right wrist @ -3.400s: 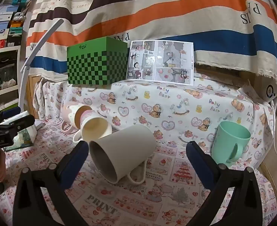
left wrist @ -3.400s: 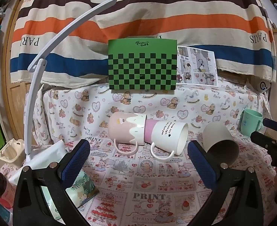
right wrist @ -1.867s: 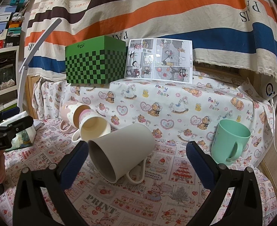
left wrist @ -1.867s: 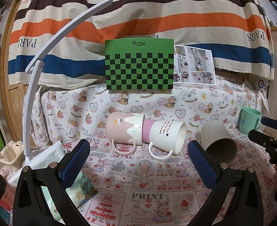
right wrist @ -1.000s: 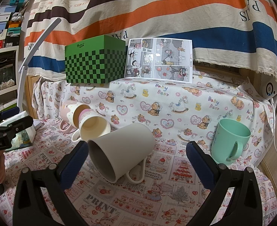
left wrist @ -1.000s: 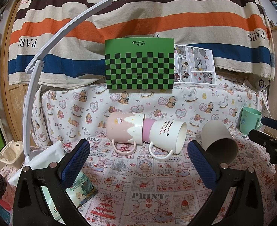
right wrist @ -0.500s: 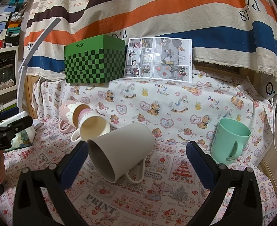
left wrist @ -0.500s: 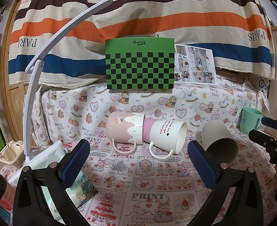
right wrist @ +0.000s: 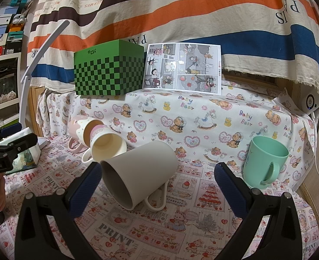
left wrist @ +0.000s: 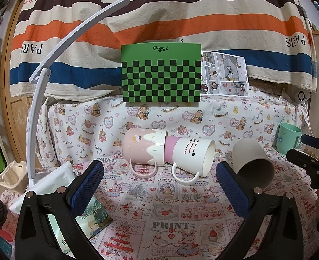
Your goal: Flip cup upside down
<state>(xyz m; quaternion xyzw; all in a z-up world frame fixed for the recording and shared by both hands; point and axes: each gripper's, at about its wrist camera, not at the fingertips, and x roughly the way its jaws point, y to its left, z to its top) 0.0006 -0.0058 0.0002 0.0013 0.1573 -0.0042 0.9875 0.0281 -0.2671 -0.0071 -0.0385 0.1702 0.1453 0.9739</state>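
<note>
Both claws are spread wide and hold nothing. The left claw (left wrist: 159,186) hovers low over the tabletop (left wrist: 170,225) (covered in a pink printed cloth), facing two mugs that lie on their sides: a pink mug (left wrist: 143,148) with a white drip pattern, and a white mug (left wrist: 193,153) with a pink band whose base is pushed into the pink one's mouth. Their handles point down toward the cloth.

The right claw (right wrist: 157,177) faces a beige cup (right wrist: 137,171), which lies on its side between the blue finger pads, its open mouth turned toward the camera and its handle (right wrist: 156,201) against the cloth. It sits just beside the white mug's rim. To its right, well apart, a green cup (right wrist: 265,162) stands upright.

Behind, on a raised ledge under teddy-bear cloth, sit a green checkered box (right wrist: 108,72) and a comic page (right wrist: 182,69) propped against a striped curtain (right wrist: 159,15). A white lamp arm (left wrist: 51,69) curves up at the left.
</note>
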